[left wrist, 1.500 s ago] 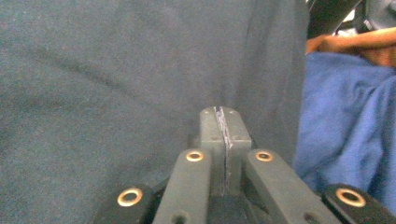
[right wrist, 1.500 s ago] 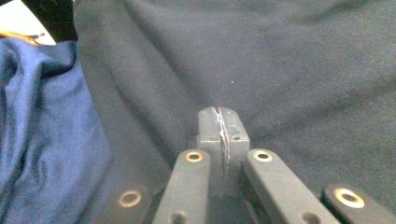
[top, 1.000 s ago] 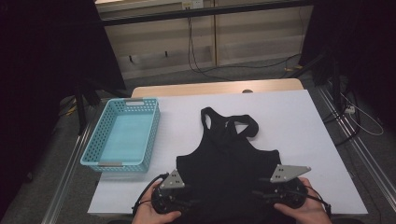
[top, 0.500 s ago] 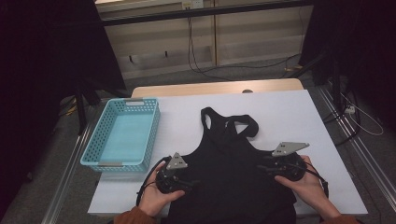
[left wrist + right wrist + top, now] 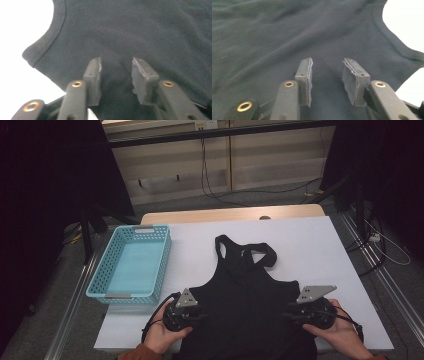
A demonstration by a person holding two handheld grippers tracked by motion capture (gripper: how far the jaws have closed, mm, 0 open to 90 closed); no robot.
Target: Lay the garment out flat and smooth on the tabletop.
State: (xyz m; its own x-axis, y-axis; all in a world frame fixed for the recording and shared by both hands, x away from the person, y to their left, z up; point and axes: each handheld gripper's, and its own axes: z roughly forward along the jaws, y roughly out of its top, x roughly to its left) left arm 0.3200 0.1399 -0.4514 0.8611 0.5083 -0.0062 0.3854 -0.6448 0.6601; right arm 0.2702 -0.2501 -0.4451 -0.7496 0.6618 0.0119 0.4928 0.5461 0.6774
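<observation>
A black tank top (image 5: 245,295) lies flat on the white table (image 5: 310,240), straps away from me. My left gripper (image 5: 204,316) lies at its left side below the armhole, jaws pointing inward over the fabric. My right gripper (image 5: 286,315) mirrors it at the right side. In the left gripper view the left gripper (image 5: 116,61) stands open after just closing partway, with the tank top (image 5: 150,30) spread loosely under and between the pads. The right gripper (image 5: 327,61) has also just been narrowing and stays open over the tank top (image 5: 274,37), its pads apart from the cloth.
A light blue plastic basket (image 5: 100,270) stands on the table's left part, beside the tank top. Bare white table surface lies beyond the straps and to the right. Cables run across the floor behind the table.
Both hands have shifted slightly away from the table's near edge, from the hem up along the tank top's sides. The right one then eased back a little. The garment lies unchanged.
</observation>
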